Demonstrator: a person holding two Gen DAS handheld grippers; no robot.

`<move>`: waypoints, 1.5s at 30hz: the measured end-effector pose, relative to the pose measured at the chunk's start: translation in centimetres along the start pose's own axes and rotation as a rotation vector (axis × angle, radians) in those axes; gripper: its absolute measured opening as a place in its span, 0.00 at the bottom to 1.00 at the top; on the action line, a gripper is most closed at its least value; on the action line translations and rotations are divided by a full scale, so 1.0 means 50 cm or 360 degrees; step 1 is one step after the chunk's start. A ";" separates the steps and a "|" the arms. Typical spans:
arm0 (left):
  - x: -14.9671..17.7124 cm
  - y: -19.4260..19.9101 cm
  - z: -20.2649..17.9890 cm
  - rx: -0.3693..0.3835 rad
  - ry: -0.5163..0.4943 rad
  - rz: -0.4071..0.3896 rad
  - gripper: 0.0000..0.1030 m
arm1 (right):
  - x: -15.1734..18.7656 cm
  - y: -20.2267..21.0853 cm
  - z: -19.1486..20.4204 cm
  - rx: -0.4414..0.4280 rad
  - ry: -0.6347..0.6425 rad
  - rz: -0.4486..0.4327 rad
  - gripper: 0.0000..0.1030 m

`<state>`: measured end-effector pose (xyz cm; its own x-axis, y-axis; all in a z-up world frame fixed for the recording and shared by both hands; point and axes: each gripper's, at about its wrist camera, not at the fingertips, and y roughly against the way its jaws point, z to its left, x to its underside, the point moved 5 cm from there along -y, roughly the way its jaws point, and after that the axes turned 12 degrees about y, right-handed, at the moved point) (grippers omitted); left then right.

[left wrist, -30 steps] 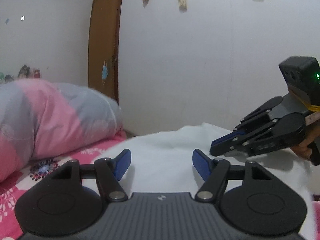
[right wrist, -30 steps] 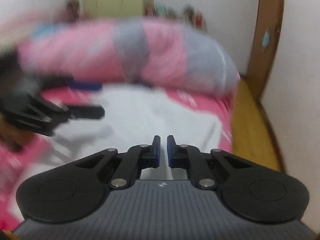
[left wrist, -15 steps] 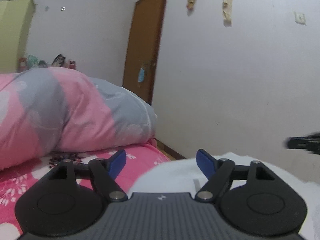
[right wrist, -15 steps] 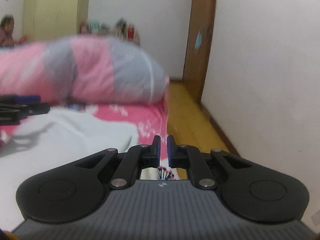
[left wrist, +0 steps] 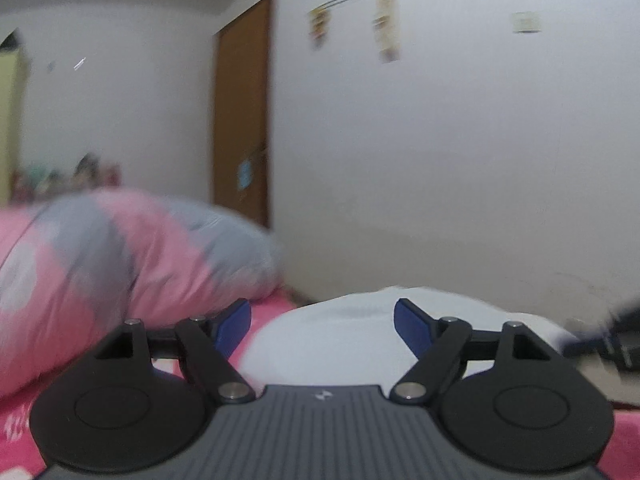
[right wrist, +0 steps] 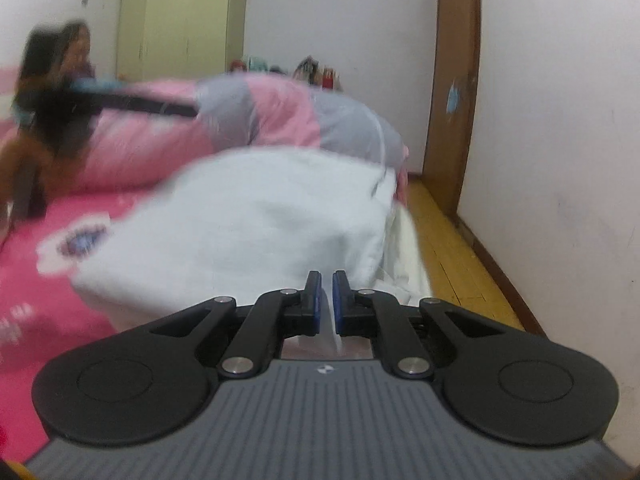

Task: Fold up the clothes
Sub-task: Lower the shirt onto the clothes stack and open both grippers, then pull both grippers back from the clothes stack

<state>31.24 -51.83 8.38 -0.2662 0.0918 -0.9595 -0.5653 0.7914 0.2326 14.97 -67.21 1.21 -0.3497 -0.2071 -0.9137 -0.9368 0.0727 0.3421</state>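
While the left gripper (left wrist: 322, 320) is hovering with its blue pads spread wide and nothing between them, a pink and grey duvet (left wrist: 120, 264) is bulging ahead of it to the left, and the white garment (left wrist: 340, 336) is lying straight in front on the pink floral sheet (left wrist: 16, 420). Off to its right, a dark blurred shape at the picture's edge is probably the other tool, though the smear is hiding which part.

From the right gripper (right wrist: 324, 304), the same garment (right wrist: 248, 216) is rising ahead and to the left in a bunched, doubled-over mound, its right edge hanging in loose layers beside the yellow wooden floor (right wrist: 452, 248). Its pads are nearly pressed together with white cloth showing in the slit, so it seems to be pinching a garment edge, though blur is making that uncertain.

Judging by the lumpy heap, some cloth is lying doubled over, but a flat, squared fold is not showing.
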 end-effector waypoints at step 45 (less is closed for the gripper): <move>0.096 0.138 -0.079 0.0115 -0.0048 0.0004 0.78 | -0.260 -0.045 -0.096 0.0378 -0.0269 0.0006 0.07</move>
<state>23.00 -48.31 6.00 -0.2436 0.1112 -0.9635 -0.5064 0.8326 0.2242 21.64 -69.34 13.39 -0.3302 -0.0423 -0.9430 -0.9033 0.3039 0.3027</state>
